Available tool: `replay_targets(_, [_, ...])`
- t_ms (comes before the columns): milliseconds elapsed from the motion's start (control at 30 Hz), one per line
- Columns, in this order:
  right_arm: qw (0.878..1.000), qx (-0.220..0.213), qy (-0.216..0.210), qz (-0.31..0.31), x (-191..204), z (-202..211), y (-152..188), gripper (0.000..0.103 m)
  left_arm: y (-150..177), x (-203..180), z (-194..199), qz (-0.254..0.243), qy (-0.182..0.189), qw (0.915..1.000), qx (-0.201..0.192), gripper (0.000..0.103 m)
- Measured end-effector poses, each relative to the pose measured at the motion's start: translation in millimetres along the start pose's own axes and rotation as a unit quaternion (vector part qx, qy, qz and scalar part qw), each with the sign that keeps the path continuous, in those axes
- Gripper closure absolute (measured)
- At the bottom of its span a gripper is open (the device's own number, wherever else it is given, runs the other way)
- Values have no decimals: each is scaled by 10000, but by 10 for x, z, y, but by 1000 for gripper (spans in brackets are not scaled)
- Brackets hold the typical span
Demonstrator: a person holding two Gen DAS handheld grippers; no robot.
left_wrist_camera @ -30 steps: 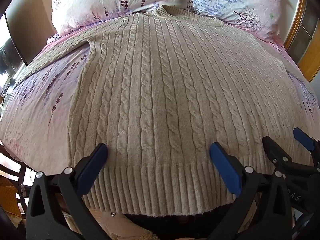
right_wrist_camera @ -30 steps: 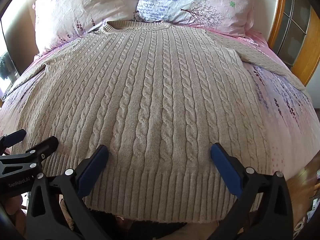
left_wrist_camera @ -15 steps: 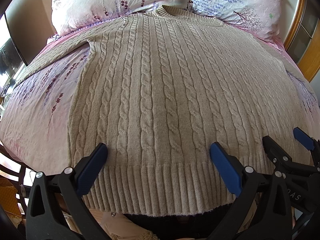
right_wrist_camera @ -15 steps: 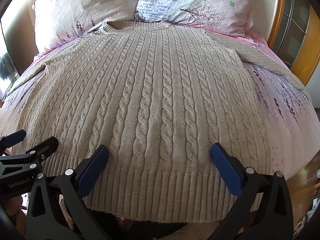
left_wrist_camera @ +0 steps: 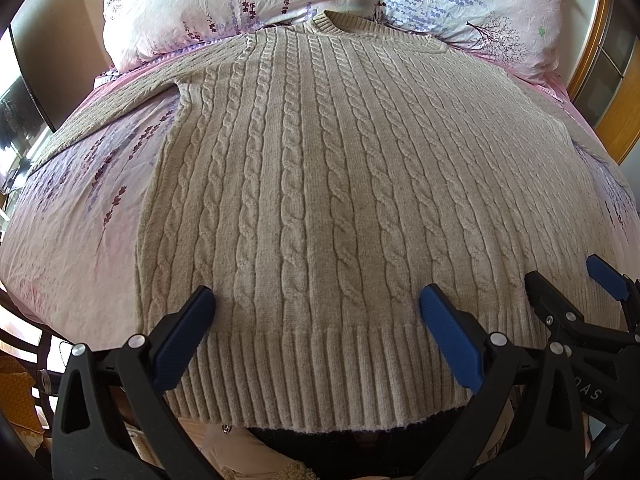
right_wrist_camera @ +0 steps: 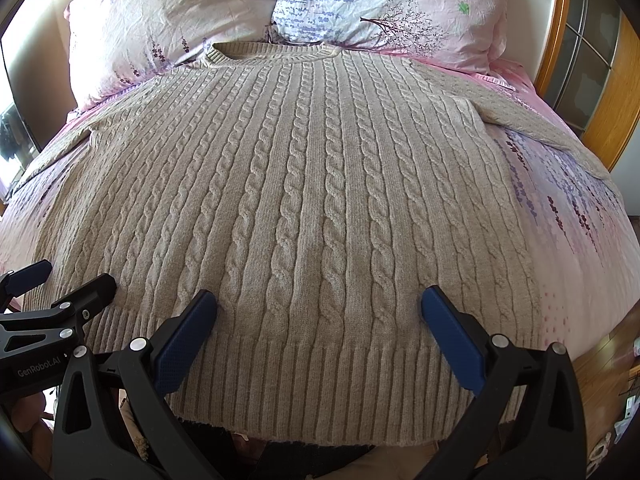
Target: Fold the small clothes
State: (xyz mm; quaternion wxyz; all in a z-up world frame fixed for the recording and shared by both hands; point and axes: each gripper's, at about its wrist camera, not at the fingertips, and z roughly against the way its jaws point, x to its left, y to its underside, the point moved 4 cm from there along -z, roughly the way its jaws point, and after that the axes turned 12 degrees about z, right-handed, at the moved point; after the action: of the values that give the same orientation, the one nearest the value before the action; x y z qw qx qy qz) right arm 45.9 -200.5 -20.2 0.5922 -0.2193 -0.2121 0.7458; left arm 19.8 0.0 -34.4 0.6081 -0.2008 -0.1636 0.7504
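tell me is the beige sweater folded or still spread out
Spread out: the beige cable-knit sweater lies flat, front up, on the pink floral bedsheet, collar toward the pillows, both sleeves extended sideways.

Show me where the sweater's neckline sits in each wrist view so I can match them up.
Left wrist: neckline at top centre, just below the two pillows.
Right wrist: neckline at top, left of centre, again under the pillows.
Shared landmark: the tree-print pillow, right of the neckline in both.

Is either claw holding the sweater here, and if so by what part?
Nothing is held. The left claw and right claw are both open above the sweater near its ribbed hem.
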Motion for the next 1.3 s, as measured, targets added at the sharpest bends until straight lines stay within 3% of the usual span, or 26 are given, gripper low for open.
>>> replay_targets(1300, [9994, 257, -150, 179, -6, -38, -35, 1, -26, -10, -7, -32, -4, 10000, -3, 2])
